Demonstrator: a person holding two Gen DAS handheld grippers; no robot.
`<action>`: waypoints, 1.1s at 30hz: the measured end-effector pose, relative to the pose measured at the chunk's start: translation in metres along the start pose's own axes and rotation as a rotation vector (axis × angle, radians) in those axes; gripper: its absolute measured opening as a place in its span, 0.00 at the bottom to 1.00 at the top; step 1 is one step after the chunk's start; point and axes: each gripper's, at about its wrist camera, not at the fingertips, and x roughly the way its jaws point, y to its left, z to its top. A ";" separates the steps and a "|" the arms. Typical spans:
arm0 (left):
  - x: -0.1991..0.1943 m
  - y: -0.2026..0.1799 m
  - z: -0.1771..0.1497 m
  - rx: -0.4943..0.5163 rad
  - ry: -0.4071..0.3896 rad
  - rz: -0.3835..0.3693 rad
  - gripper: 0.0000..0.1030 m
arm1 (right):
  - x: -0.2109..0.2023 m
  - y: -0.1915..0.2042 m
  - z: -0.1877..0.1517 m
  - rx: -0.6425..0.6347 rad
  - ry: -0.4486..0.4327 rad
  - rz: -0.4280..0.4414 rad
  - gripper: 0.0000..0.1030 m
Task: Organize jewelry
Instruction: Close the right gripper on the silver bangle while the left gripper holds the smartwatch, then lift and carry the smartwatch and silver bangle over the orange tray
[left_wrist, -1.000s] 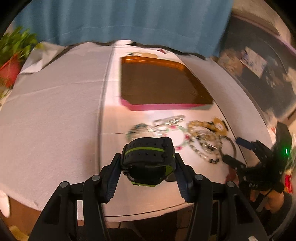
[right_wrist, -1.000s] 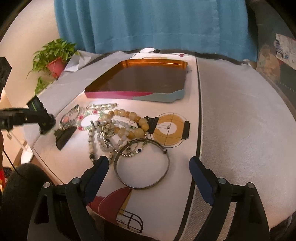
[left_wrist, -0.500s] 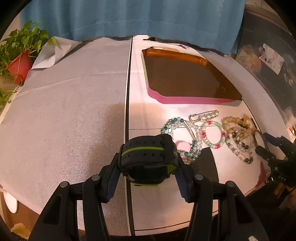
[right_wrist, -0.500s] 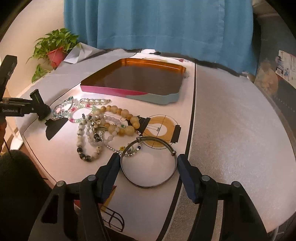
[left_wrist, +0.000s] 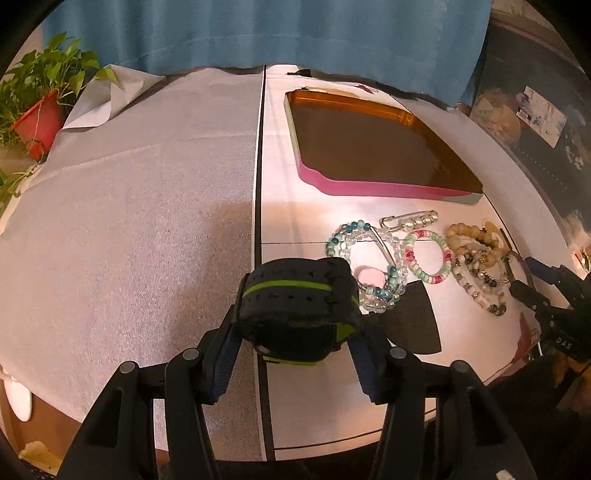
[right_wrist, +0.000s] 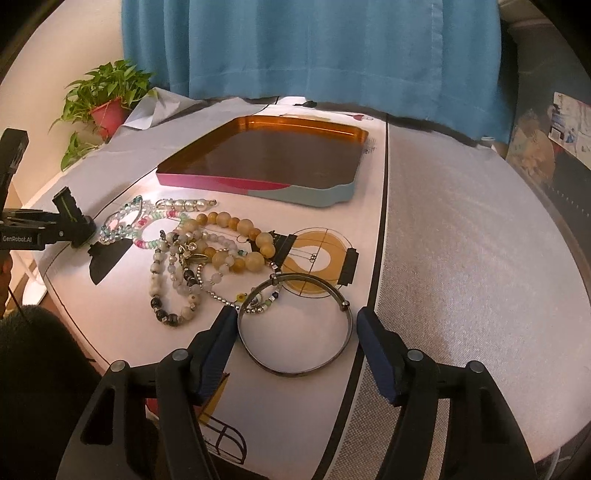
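Note:
My left gripper (left_wrist: 295, 317) is shut on a black watch with a green stripe (left_wrist: 295, 288), held above the table's near edge, left of the jewelry. A thin metal bangle (right_wrist: 295, 372) lies flat on the table, and my right gripper (right_wrist: 295, 317) has its pads against its two sides. Past the bangle sits a heap of bead bracelets (right_wrist: 207, 254), with pastel bead bracelets (left_wrist: 428, 256) further left. An orange-lined tray (right_wrist: 258, 182) with a pink and blue wall stands behind them with nothing in it. The left gripper (right_wrist: 74, 221) shows at the heap's left end.
White cloth (left_wrist: 129, 221) covers the table on both sides of the printed mat. A potted plant (right_wrist: 107, 107) stands at the far left corner, in front of a blue curtain (right_wrist: 314, 48). The table's front edge runs just under both grippers.
The right gripper's jaws have narrowed from wide open until they meet the bangle's sides. The left gripper has swung and sunk a little, still holding the watch.

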 end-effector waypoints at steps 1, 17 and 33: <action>0.000 -0.001 -0.001 0.000 -0.002 -0.001 0.49 | 0.000 0.000 0.000 0.001 -0.003 -0.002 0.62; -0.023 -0.022 0.000 -0.026 -0.020 -0.037 0.48 | -0.037 -0.012 0.011 0.118 -0.056 -0.041 0.61; -0.101 -0.096 0.011 0.047 -0.172 -0.136 0.48 | -0.134 0.019 0.022 0.131 -0.206 -0.061 0.61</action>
